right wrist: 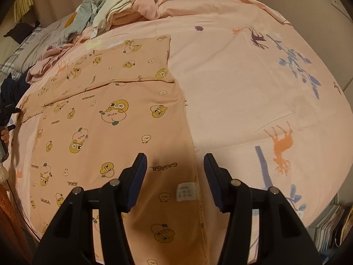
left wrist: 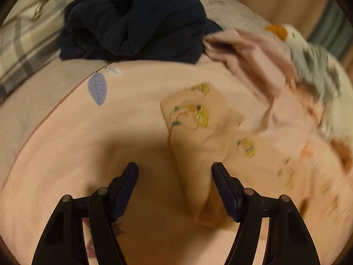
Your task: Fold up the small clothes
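Open bedspread right of the printed shirt. Blocked beyond by heaped clothes and a dark garment.

Pink bedsheet printed with orange deer and blue leaves; plaid pillow at its edge; stacked books beside the bed.

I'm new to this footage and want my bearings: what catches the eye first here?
In the right wrist view, a peach garment printed with yellow cartoon characters lies spread flat on the pink bedsheet, its edge between the open right gripper. Unfolded clothes are heaped at the far edge. In the left wrist view, a crumpled dark navy garment lies beyond the open left gripper.
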Available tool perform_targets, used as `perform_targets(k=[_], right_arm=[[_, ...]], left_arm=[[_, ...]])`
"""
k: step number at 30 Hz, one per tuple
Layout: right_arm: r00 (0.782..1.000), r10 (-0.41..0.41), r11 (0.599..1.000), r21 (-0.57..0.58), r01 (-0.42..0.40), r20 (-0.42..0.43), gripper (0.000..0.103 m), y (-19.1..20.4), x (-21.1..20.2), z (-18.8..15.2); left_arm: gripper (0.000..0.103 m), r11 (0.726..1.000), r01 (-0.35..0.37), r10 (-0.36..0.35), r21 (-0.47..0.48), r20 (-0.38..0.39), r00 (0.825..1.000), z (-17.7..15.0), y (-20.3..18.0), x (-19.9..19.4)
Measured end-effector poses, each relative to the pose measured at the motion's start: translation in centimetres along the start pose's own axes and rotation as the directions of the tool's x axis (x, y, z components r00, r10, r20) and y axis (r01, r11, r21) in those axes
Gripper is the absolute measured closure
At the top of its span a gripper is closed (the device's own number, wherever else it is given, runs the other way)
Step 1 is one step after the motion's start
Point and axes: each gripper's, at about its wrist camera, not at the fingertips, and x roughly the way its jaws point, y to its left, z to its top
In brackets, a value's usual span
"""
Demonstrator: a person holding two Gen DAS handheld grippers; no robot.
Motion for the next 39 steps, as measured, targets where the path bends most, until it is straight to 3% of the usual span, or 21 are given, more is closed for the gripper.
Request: perform_targets(k=[3,6,8,10,12,13,14,15,16,17,18,19,22,25,29,32,36,39], right_arm=[[1.0,-0.009,1.0,-0.016,0.009,-0.008,0.05,0.3,0.2,0.1],[1.0,-0.005,1.0,-0.018,0.005,-0.026,0.05,0.3,0.5,-0.2],[0.999,-0.012,1.0,-0.013,0.011,-0.035,0.05,0.3,0.7,-0.3],[0.999,-0.019,1.0,-0.01,0.019,-0.046,0.049,0.2,1.0,-0.4],[0.998,-0.023,1.0,-0.01,0.022,-0.051,0.05,0.2,1.1,-0.5],[0.998,-0.024,1.0,-0.012,0.024,-0.053,0.05,0.2,1.2,-0.5],[0.998,-0.028,1.0,-0.015,0.027,-0.054,0.05,0.2,1.2,-0.6],[0.998,-0.033,0.999,-0.018,0.032,-0.055,0.05,0.2,1.2,-0.5],[0.998,-0.038,0.999,-0.023,0.037,-0.054,0.05,0.2,1.2,-0.5],[0.998,-0.045,0.999,-0.027,0.043,-0.052,0.05,0.2,1.1,-0.6],[0.997,-0.054,0.998,-0.031,0.052,-0.05,0.05,0.1,1.1,-0.6],[0.997,-0.055,0.998,-0.031,0.054,-0.049,0.05,0.0,1.1,-0.6],[0.998,-0.035,0.999,-0.015,0.034,-0.053,0.05,-0.3,1.3,-0.5],[0.998,-0.025,1.0,-0.007,0.025,-0.057,0.05,-0.2,1.6,-0.5],[0.998,-0.013,1.0,-0.013,0.012,-0.069,0.05,0.3,1.9,-0.8],[0.999,-0.008,1.0,-0.03,0.006,-0.054,0.05,0.5,1.2,-1.1],[1.0,0.003,1.0,-0.022,-0.003,-0.015,0.05,-0.2,-0.2,-1.1],[1.0,0.013,1.0,0.003,-0.013,0.011,0.05,-1.2,-1.0,-1.2]], left_arm=[[0.048,0.996,-0.049,0.045,0.069,0.048,0.998,-0.7,-0.5,-0.3],[0.049,0.981,-0.095,0.081,0.169,0.089,0.993,-0.6,-2.5,-1.1],[0.049,0.943,-0.229,0.192,0.242,0.167,0.967,-0.4,-4.6,-0.8],[0.054,0.891,-0.363,0.307,0.273,0.227,0.924,-0.1,-6.1,0.0],[0.089,0.85,-0.422,0.361,0.316,0.236,0.902,-0.1,-6.7,1.1],[0.094,0.832,-0.449,0.39,0.325,0.231,0.891,-0.1,-6.8,1.8],[0.095,0.836,-0.451,0.392,0.314,0.234,0.89,-0.1,-6.6,1.7],[0.096,0.858,-0.433,0.375,0.277,0.238,0.896,0.1,-6.1,1.5],[0.096,0.896,-0.386,0.336,0.22,0.232,0.913,0.4,-5.2,1.0],[0.096,0.94,-0.315,0.282,0.134,0.217,0.935,0.8,-3.7,0.3],[0.098,0.96,-0.267,0.246,0.081,0.207,0.947,1.3,-2.8,0.0],[0.098,0.987,-0.161,0.158,0.002,0.176,0.972,1.9,-1.1,-0.7],[0.099,0.997,-0.024,0.034,-0.068,0.152,0.988,3.0,1.1,-2.3],[0.099,0.997,0.062,-0.054,-0.036,0.178,0.983,3.6,1.1,-4.9],[0.099,0.993,0.121,-0.116,-0.013,0.196,0.974,4.3,-0.4,-6.9],[0.099,0.975,0.219,-0.22,0.03,0.191,0.957,3.8,-3.3,-7.9],[0.099,0.956,0.274,-0.289,0.106,0.166,0.943,2.8,-8.5,-9.1],[0.099,0.91,0.402,-0.413,0.101,0.13,0.901,1.5,-13.1,-10.3]])
